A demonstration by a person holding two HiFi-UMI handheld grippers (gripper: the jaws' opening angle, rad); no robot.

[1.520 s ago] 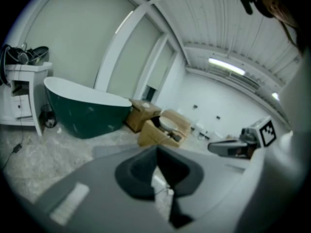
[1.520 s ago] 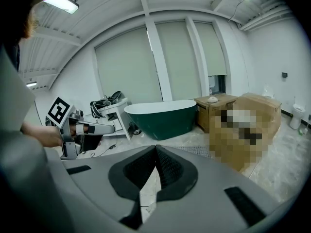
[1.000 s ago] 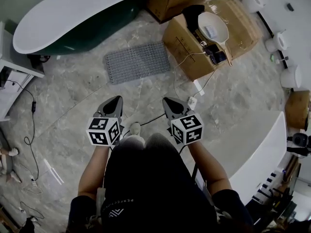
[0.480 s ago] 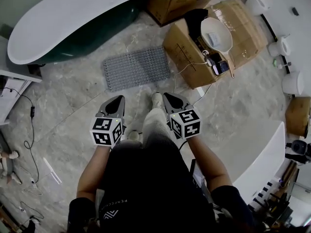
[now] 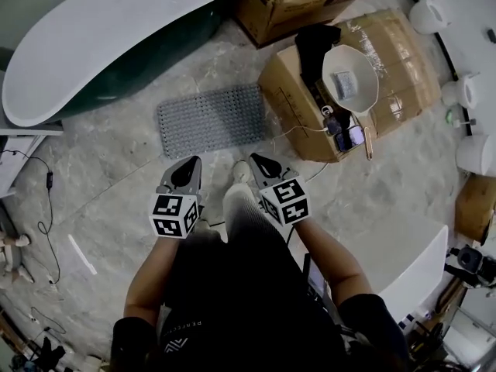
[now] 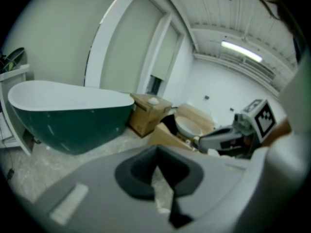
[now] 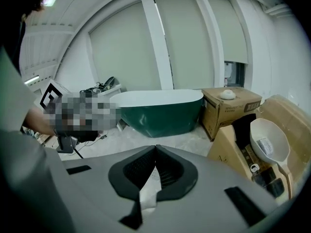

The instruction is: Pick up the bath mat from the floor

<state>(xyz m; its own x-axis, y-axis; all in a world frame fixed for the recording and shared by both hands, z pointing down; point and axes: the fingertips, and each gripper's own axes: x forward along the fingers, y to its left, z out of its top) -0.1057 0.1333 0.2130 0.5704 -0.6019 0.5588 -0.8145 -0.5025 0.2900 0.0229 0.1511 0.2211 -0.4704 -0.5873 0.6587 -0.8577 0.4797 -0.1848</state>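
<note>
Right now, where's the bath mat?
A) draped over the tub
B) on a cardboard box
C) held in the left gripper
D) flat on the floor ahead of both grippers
D: the bath mat lies flat on the floor, beyond the left gripper and right gripper, both shut with nothing between their jaws.

The grey bath mat (image 5: 209, 120) lies flat on the marble floor. Up-left of the mat stands a green bathtub (image 5: 116, 29), and just right of it a cardboard box (image 5: 283, 76). The left gripper (image 5: 191, 162) and right gripper (image 5: 255, 160) hang near its lower edge.
</note>
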